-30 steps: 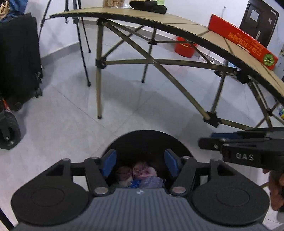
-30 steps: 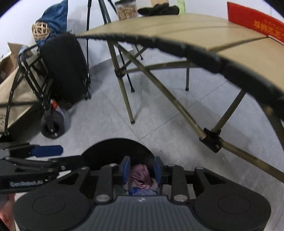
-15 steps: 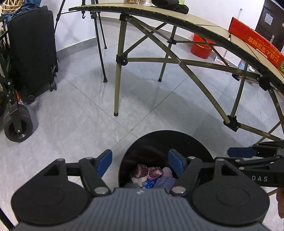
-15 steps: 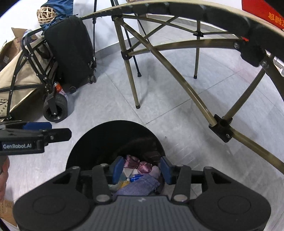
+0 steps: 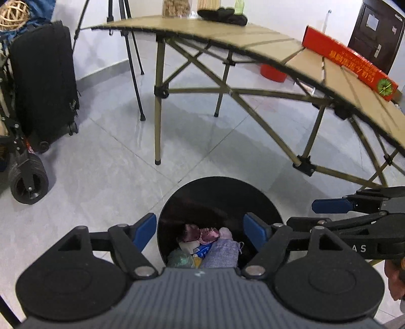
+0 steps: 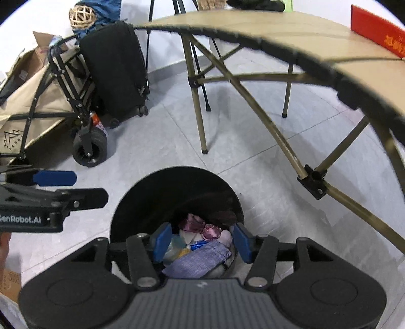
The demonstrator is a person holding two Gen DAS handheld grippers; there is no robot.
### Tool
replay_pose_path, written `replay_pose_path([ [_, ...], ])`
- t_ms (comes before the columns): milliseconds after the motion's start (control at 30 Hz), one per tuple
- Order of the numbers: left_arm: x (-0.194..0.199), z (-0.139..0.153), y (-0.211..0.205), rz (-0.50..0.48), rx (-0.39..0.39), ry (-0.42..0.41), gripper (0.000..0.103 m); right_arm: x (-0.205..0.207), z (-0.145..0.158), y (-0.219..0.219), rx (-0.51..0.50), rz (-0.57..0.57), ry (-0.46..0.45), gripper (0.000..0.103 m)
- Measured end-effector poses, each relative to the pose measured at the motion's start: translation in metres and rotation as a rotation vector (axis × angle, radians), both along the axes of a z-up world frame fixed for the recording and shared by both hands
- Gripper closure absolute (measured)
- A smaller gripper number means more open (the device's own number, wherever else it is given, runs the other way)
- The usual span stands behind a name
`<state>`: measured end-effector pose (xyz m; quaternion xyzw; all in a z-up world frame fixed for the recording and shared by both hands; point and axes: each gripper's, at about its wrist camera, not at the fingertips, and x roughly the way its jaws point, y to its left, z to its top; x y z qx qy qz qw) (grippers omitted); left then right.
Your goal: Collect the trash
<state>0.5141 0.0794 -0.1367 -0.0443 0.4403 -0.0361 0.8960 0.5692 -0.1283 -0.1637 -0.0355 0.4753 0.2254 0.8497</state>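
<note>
A round black trash bin [image 5: 217, 192] [image 6: 174, 187] stands on the tiled floor below both grippers. Inside lie several pieces of trash: a purple-grey cloth pouch [image 5: 220, 255] [image 6: 200, 260], pink crumpled wrappers [image 5: 200, 232] [image 6: 202, 227] and a green piece [image 5: 181, 258]. My left gripper [image 5: 200, 231] is open and empty above the bin. My right gripper [image 6: 202, 240] is open and empty above the bin. Each gripper shows from the side in the other's view, the right one [image 5: 354, 215] and the left one [image 6: 50, 192].
A folding table [image 5: 253, 38] [image 6: 278, 33] stands beyond the bin, with a red box [image 5: 349, 59], jars and a black cloth [image 5: 222, 15] on top. A black suitcase [image 5: 43, 83] [image 6: 116, 65] and a wheeled cart [image 6: 63, 101] stand at the left. A red bucket [image 5: 273, 72] sits behind the table.
Both grippers have risen above the bin. The right gripper's fingers have spread wide, and the pink wrapper once between them now lies in the bin.
</note>
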Motion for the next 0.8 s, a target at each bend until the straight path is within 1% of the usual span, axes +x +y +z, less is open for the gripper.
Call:
replay_pose_path([
  [100, -0.025, 0.023, -0.005, -0.002, -0.009, -0.06, 0.023, -0.024, 0.026, -0.01, 0.036, -0.017, -0.072, 0.05],
  [133, -0.037, 0.032, -0.007, 0.004, -0.01, -0.091, 0.023, -0.037, 0.039, -0.016, 0.052, -0.032, -0.12, 0.05],
  [167, -0.049, 0.042, -0.01, 0.013, -0.002, -0.132, 0.022, -0.051, 0.05, -0.022, 0.067, -0.053, -0.173, 0.05],
  [200, -0.065, 0.052, -0.013, 0.022, 0.008, -0.191, 0.02, -0.069, 0.065, -0.031, 0.079, -0.082, -0.241, 0.05],
  [300, -0.117, 0.085, -0.029, 0.057, 0.061, -0.353, 0.016, -0.123, 0.103, -0.064, 0.15, -0.198, -0.382, 0.047],
  [367, -0.159, 0.107, -0.038, 0.064, 0.054, -0.45, 0.006, -0.158, 0.126, -0.083, 0.177, -0.248, -0.448, 0.044],
  [400, -0.18, 0.116, -0.042, 0.064, 0.046, -0.488, 0.004, -0.179, 0.138, -0.091, 0.176, -0.268, -0.486, 0.043],
  [433, -0.198, 0.124, -0.046, 0.06, 0.043, -0.518, 0.004, -0.201, 0.152, -0.098, 0.169, -0.285, -0.527, 0.04],
  [467, -0.221, 0.132, -0.05, 0.056, 0.046, -0.558, 0.002, -0.224, 0.165, -0.104, 0.164, -0.296, -0.57, 0.033],
  [533, -0.261, 0.144, -0.058, 0.051, 0.052, -0.624, 0.0, -0.267, 0.183, -0.11, 0.158, -0.296, -0.63, 0.028],
  [567, -0.283, 0.148, -0.06, 0.044, 0.05, -0.646, 0.0, -0.285, 0.19, -0.114, 0.156, -0.296, -0.65, 0.027],
  [600, -0.302, 0.15, -0.061, 0.037, 0.043, -0.651, 0.0, -0.309, 0.197, -0.117, 0.156, -0.311, -0.666, 0.026],
  [633, -0.319, 0.151, -0.062, 0.031, 0.035, -0.646, 0.0, -0.327, 0.2, -0.119, 0.159, -0.326, -0.672, 0.023],
  [700, -0.352, 0.152, -0.061, 0.027, 0.011, -0.622, 0.0, -0.365, 0.204, -0.119, 0.169, -0.329, -0.68, 0.016],
  [767, -0.379, 0.152, -0.06, 0.022, -0.003, -0.585, 0.0, -0.401, 0.203, -0.115, 0.162, -0.311, -0.668, 0.01],
  [800, -0.392, 0.152, -0.06, 0.015, -0.008, -0.561, 0.0, -0.418, 0.2, -0.112, 0.155, -0.304, -0.659, 0.009],
])
